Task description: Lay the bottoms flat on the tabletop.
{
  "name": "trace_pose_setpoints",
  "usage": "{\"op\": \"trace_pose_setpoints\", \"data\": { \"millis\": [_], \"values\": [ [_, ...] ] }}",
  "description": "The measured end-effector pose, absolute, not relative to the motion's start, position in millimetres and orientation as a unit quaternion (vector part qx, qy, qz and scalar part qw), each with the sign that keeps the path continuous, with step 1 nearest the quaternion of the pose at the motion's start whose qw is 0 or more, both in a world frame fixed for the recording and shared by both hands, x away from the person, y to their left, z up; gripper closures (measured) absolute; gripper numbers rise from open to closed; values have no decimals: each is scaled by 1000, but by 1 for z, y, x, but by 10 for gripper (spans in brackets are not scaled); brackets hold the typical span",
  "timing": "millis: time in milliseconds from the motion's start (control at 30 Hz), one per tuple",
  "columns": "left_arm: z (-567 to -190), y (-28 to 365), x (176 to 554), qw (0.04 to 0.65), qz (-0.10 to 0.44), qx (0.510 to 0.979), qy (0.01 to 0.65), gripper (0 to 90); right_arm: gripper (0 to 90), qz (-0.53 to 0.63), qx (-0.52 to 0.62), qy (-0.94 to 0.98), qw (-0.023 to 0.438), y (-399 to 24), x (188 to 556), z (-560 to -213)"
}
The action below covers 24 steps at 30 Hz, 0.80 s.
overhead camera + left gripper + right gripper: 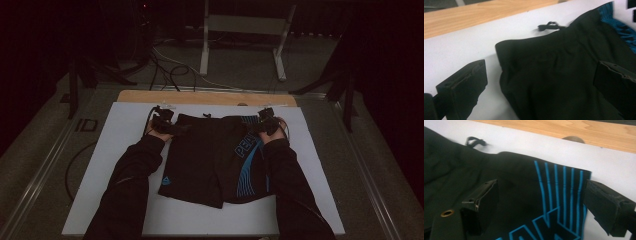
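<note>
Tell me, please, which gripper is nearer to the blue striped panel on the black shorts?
Right. The right gripper hangs open directly over the blue striped panel at that waistband corner; the left gripper is open over the plain black corner of the shorts, opposite side.

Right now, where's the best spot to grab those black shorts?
Probably the waistband corners. The shorts lie flat with the waistband at the far edge, and each open gripper, left gripper and right gripper, hangs just above one corner. Come straight down from above and pinch the doubled edge.

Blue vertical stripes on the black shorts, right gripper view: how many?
6, side by side on the black fabric shorts near the waistband's corner, between the open jaws, above blue lettering; more may be hidden.
</note>
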<state>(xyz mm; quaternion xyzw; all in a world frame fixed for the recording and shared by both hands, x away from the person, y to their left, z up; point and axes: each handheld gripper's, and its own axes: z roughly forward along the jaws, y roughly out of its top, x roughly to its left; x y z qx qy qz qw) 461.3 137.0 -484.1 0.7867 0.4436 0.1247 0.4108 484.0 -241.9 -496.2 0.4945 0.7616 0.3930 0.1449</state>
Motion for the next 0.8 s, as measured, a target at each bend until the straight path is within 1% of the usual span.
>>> {"op": "trace_pose_setpoints", "data": {
  "millis": [167, 267, 333, 400, 567, 633, 800],
  "values": [
    [-479, 137, 454, 412, 113, 796, 429, 0, 111, 389, 479, 775, 134, -240, 480, -491],
    [-475, 136, 450, 399, 106, 809, 417, 0, 106, 395, 475, 776, 125, -239, 478, -487],
    [-472, 137, 448, 407, 98, 808, 414, 0, 105, 396, 471, 778, 122, -239, 476, -484],
    [-470, 138, 445, 413, 94, 807, 412, 0, 103, 396, 476, 778, 104, -237, 476, -484],
    [-466, 143, 439, 426, 79, 809, 398, 0, 103, 400, 470, 779, 110, -234, 470, -483],
    [-466, 143, 436, 428, 77, 811, 391, 0, 103, 401, 461, 782, 119, -233, 467, -483],
    [-466, 148, 426, 434, 61, 813, 383, 0, 103, 405, 441, 793, 113, -230, 457, -480]
  ]
}}
